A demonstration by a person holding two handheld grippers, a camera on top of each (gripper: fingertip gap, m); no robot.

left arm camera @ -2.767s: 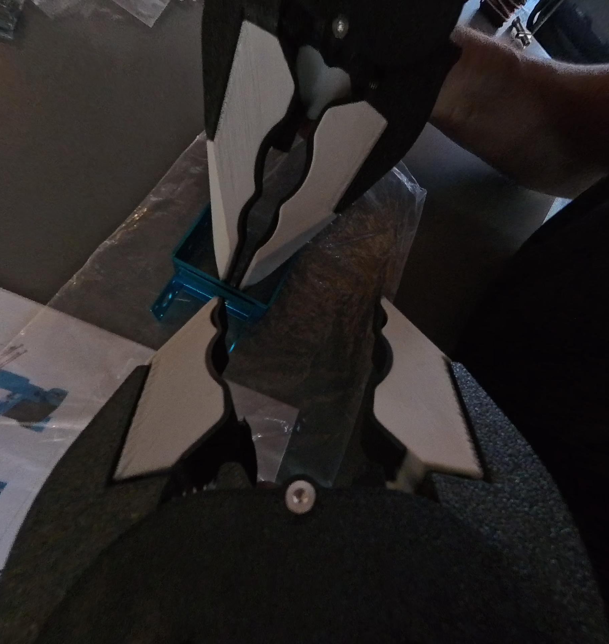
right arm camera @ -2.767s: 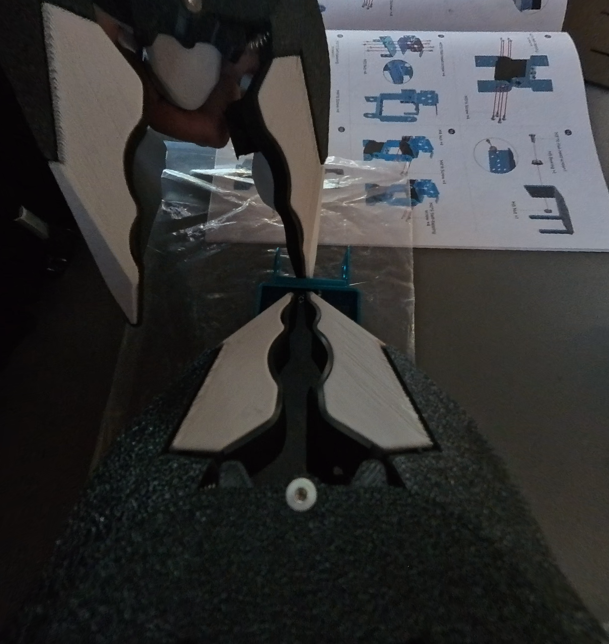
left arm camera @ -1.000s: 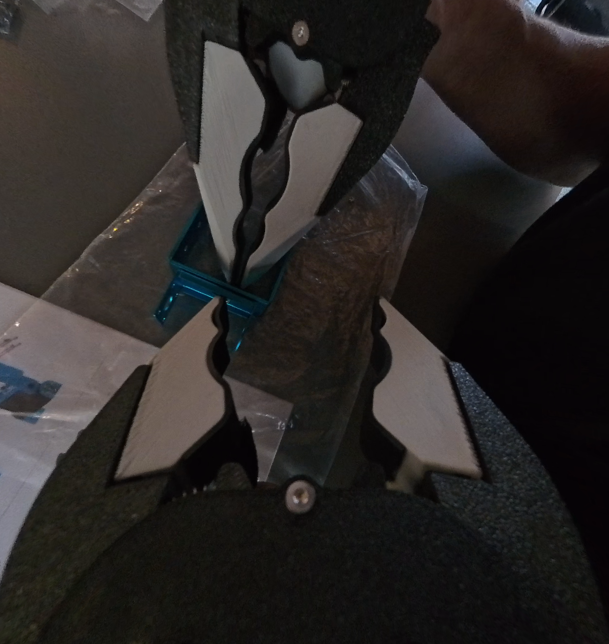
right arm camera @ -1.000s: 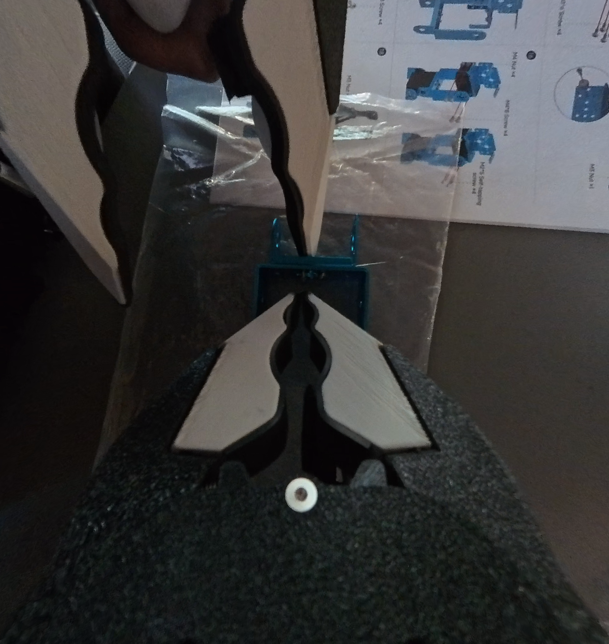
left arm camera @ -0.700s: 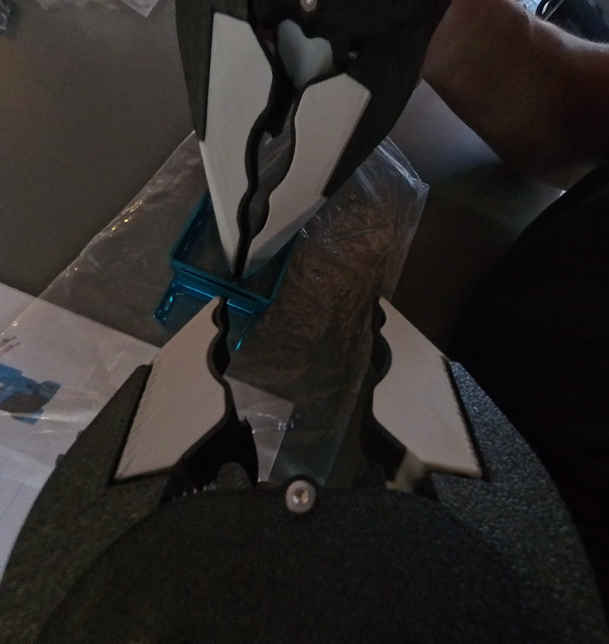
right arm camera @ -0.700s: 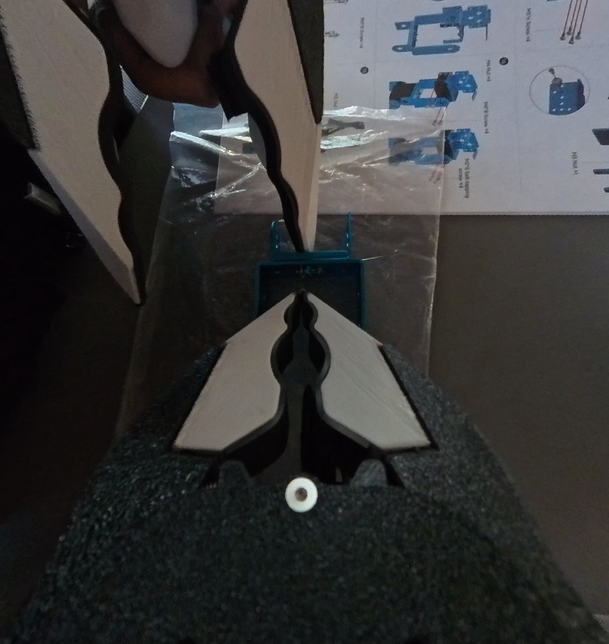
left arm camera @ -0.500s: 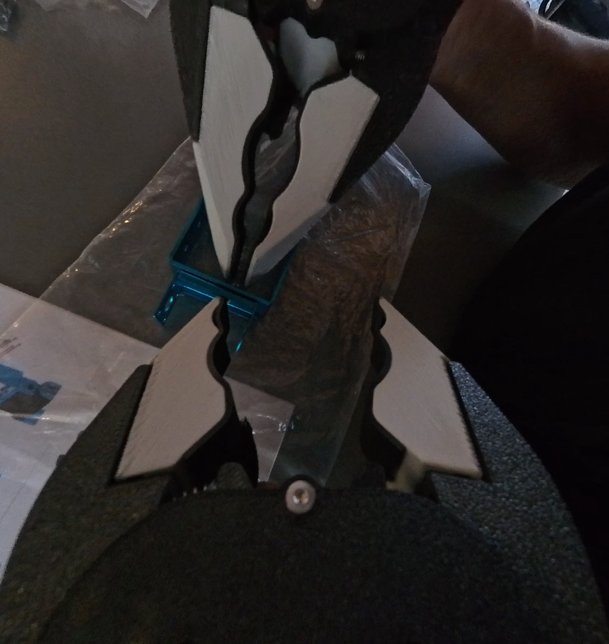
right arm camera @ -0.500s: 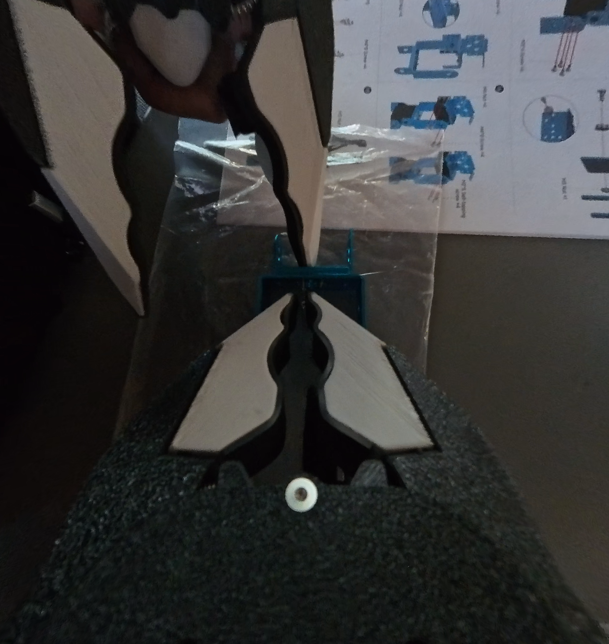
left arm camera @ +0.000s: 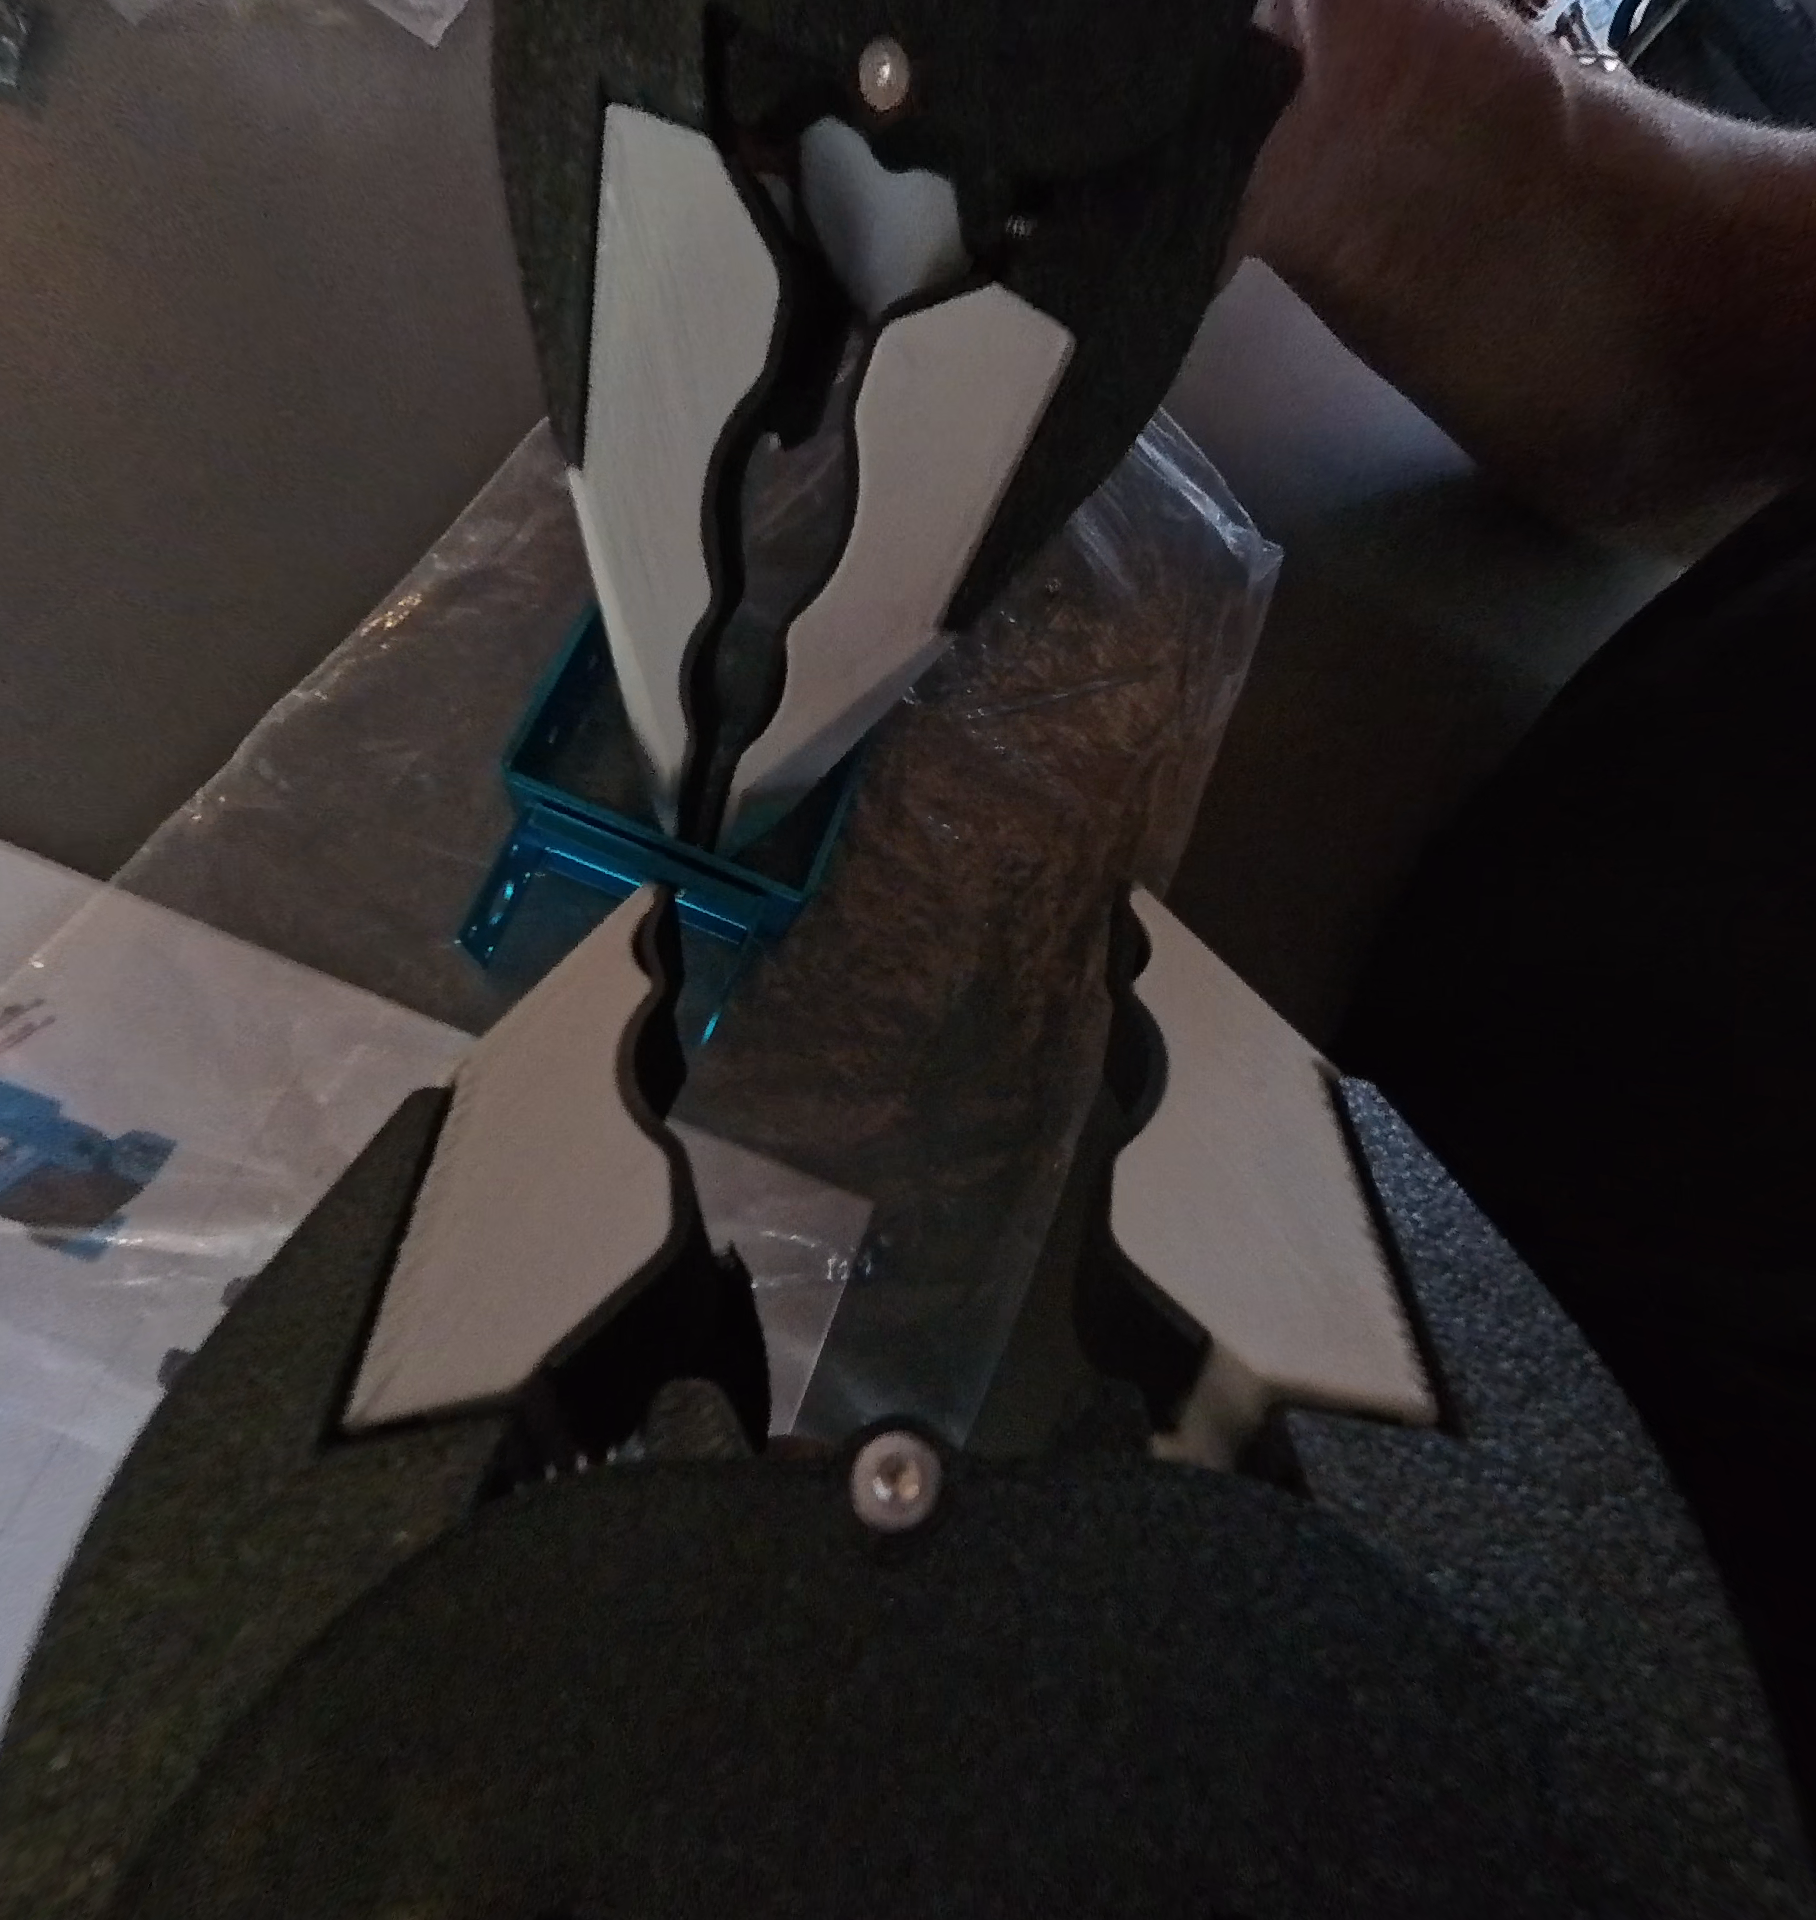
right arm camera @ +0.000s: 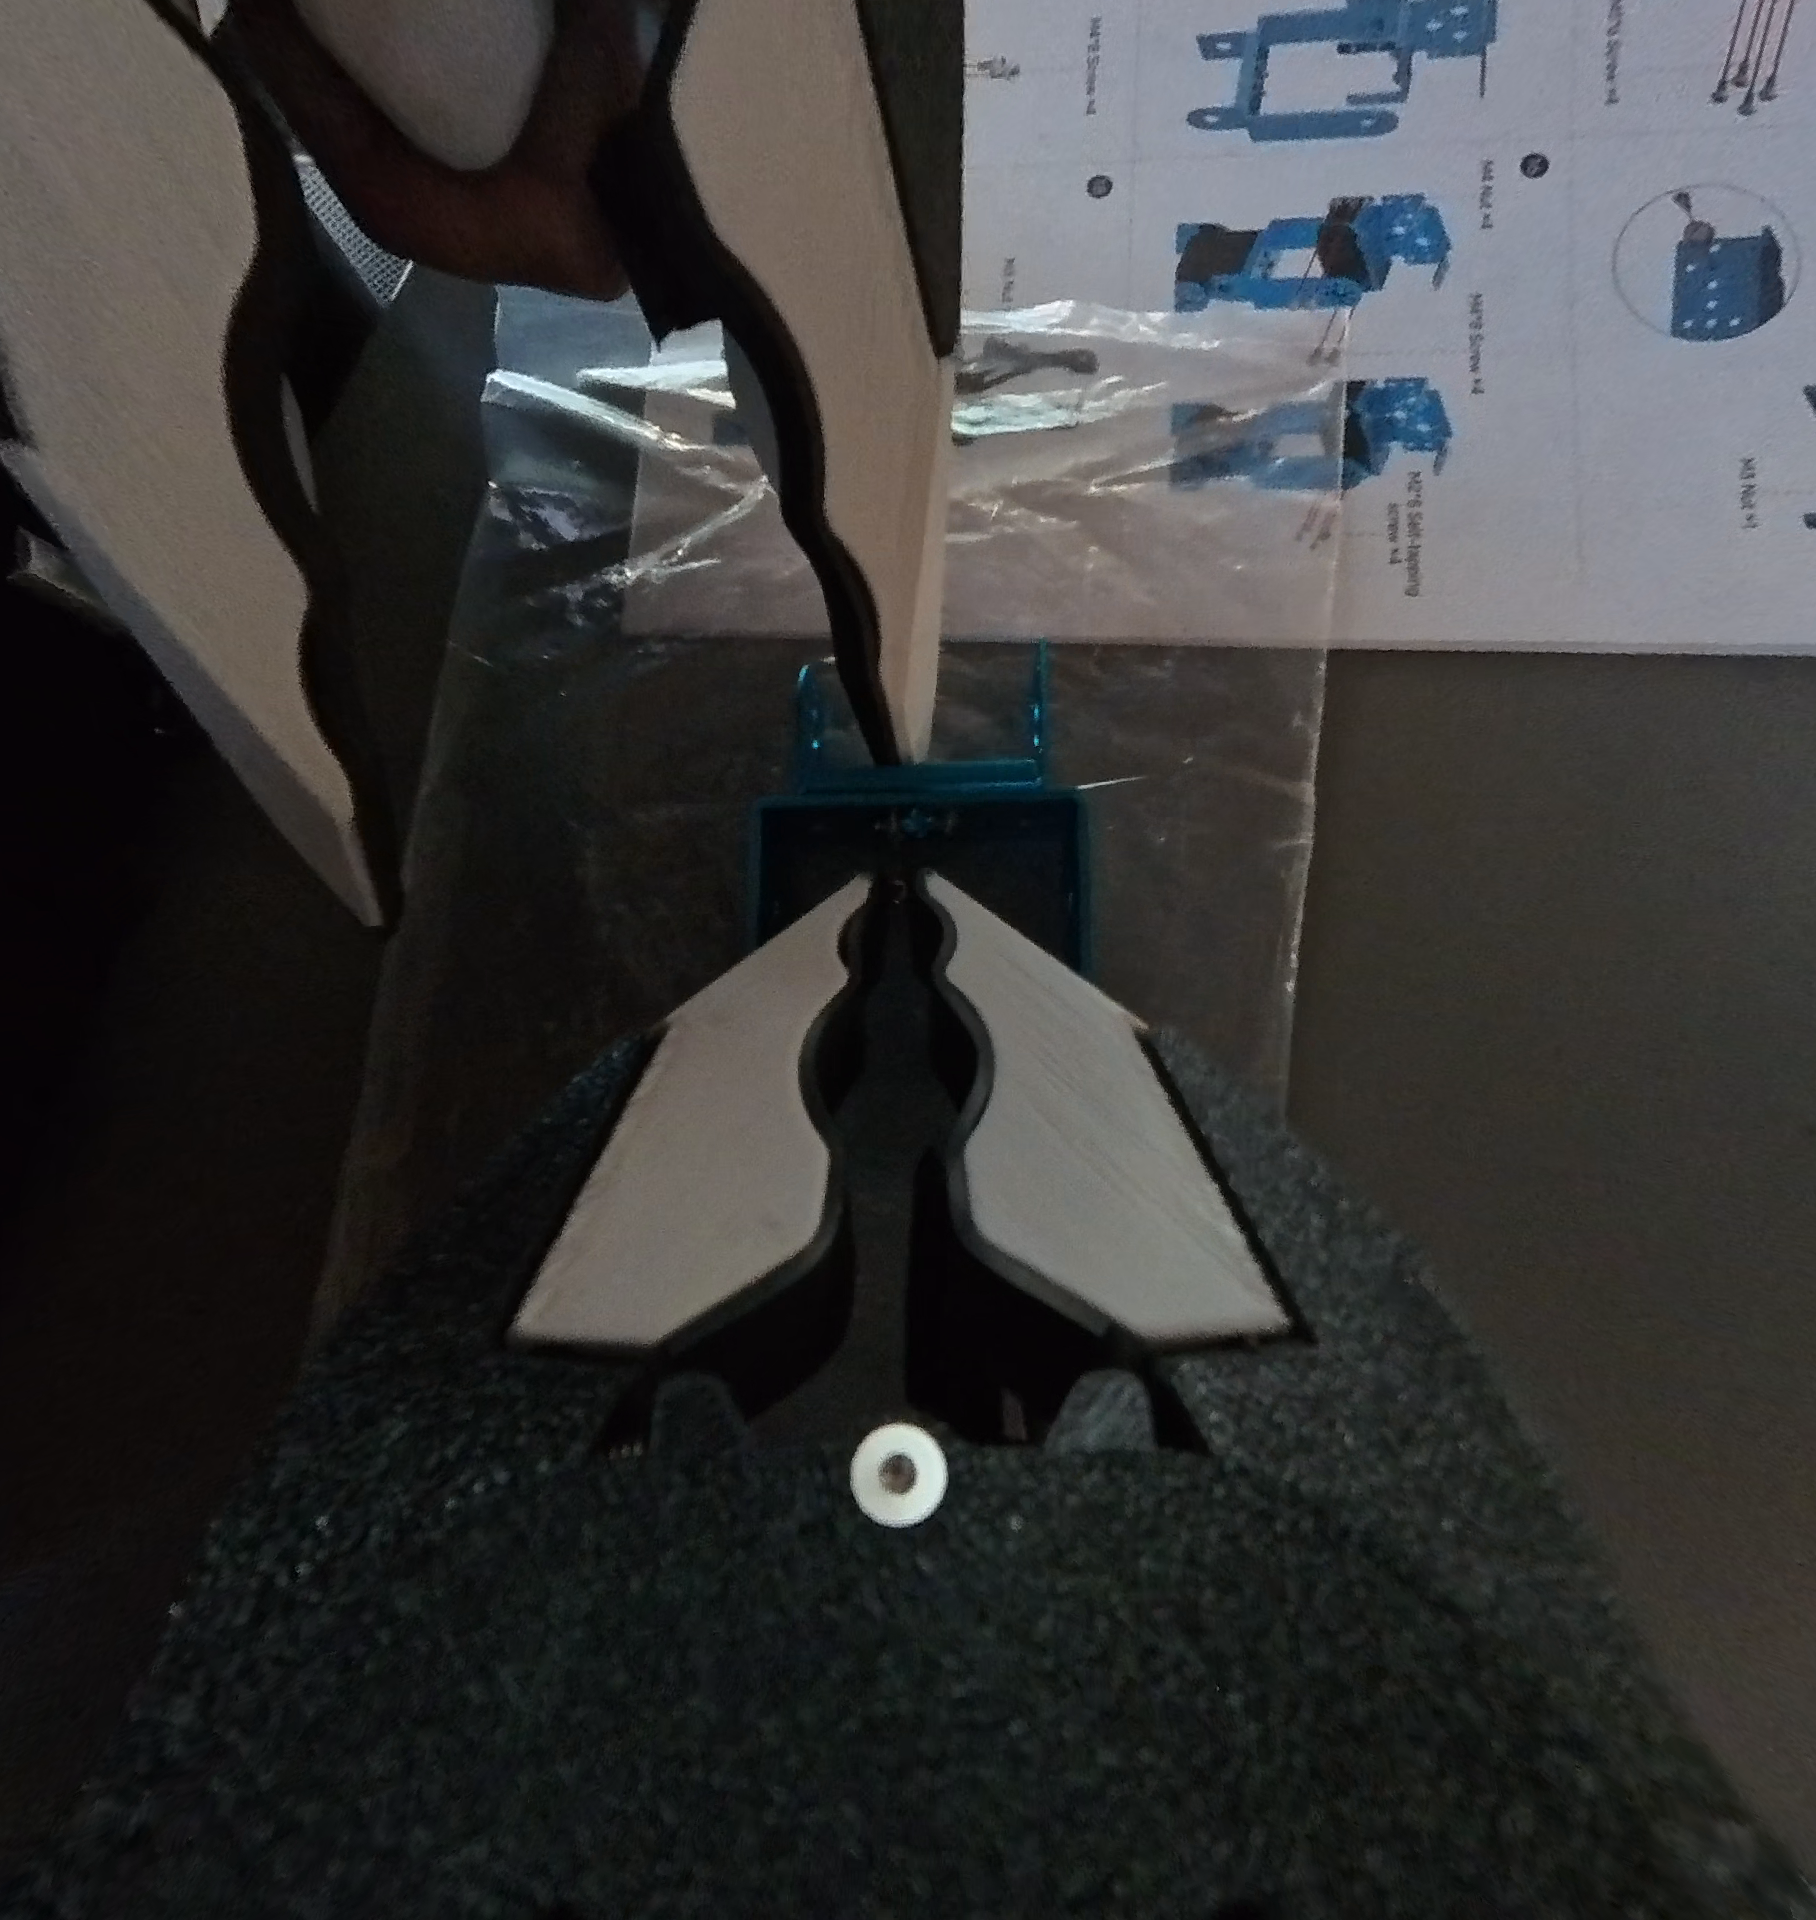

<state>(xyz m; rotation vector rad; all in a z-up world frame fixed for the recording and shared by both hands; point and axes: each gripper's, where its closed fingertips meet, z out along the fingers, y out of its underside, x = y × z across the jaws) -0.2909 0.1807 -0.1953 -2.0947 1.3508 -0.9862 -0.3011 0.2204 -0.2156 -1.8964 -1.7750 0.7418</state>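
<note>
A blue metal bracket (left arm camera: 571, 836), an open square frame with two lugs, lies on a clear plastic bag (left arm camera: 997, 935). My right gripper (left arm camera: 701, 816) comes down from above, and its tips are inside the frame by the near wall. In the right wrist view the right gripper (right arm camera: 896, 881) is shut to a thin gap just short of the bracket's far wall (right arm camera: 987, 805). I cannot tell if anything small is between the tips. My left gripper (left arm camera: 893, 894) is open. In the right wrist view the left gripper (right arm camera: 629, 831) has one fingertip (right arm camera: 904, 727) against the outside of that wall.
A white instruction sheet (right arm camera: 1506, 312) with blue drawings lies beyond the bag and also shows in the left wrist view (left arm camera: 156, 1039). The brown table (right arm camera: 1558, 1039) is bare to the right. A person's forearm (left arm camera: 1558, 260) reaches in at the top right.
The right gripper has bobbed and shifted slightly over the bracket, with its tips staying inside the frame. The left gripper has stayed open and in place against the bracket.
</note>
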